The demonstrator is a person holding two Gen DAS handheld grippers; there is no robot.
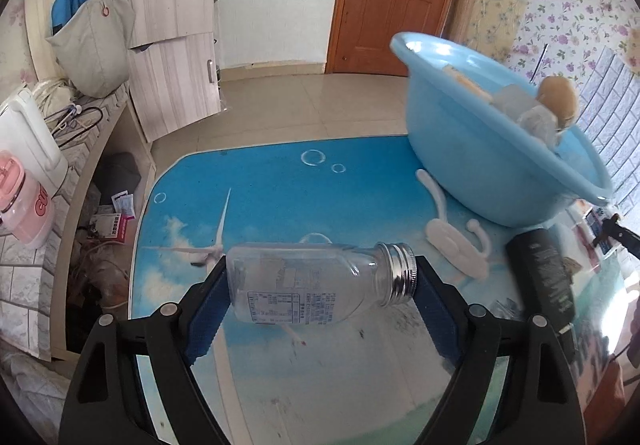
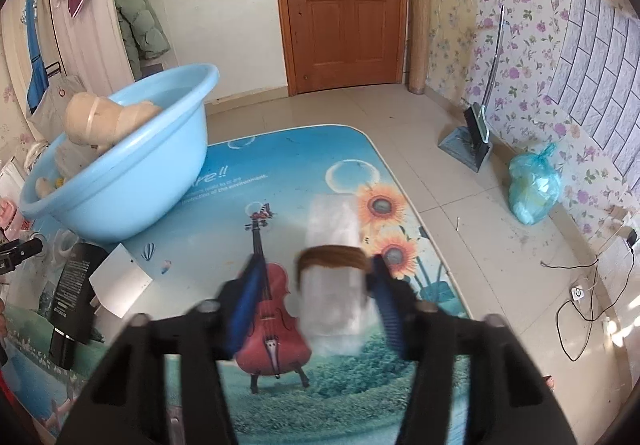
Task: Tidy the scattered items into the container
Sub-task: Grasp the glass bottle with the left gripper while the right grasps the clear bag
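Observation:
A clear glass bottle (image 1: 300,281) with a silver screw cap lies on its side on the picture-printed table top (image 1: 280,185). My left gripper (image 1: 320,269) spans it end to end, one pad against its base and the other against the cap. In the right wrist view a whitish translucent item (image 2: 332,301) with a brown band across it lies blurred between the fingers of my right gripper (image 2: 316,277). The right finger is at its edge and the left finger stands apart from it. The light blue basin (image 1: 460,165) (image 2: 132,197) holds a beige plush toy (image 2: 100,117) and other items.
A black tube (image 1: 548,277) (image 2: 74,285) and white plastic hooks (image 1: 452,241) lie by the basin, and a white card (image 2: 120,281) lies beside the tube. A kettle (image 1: 28,141) and pink cup (image 1: 24,201) stand on the left counter. On the floor are a dustpan (image 2: 468,137) and a green bag (image 2: 534,189).

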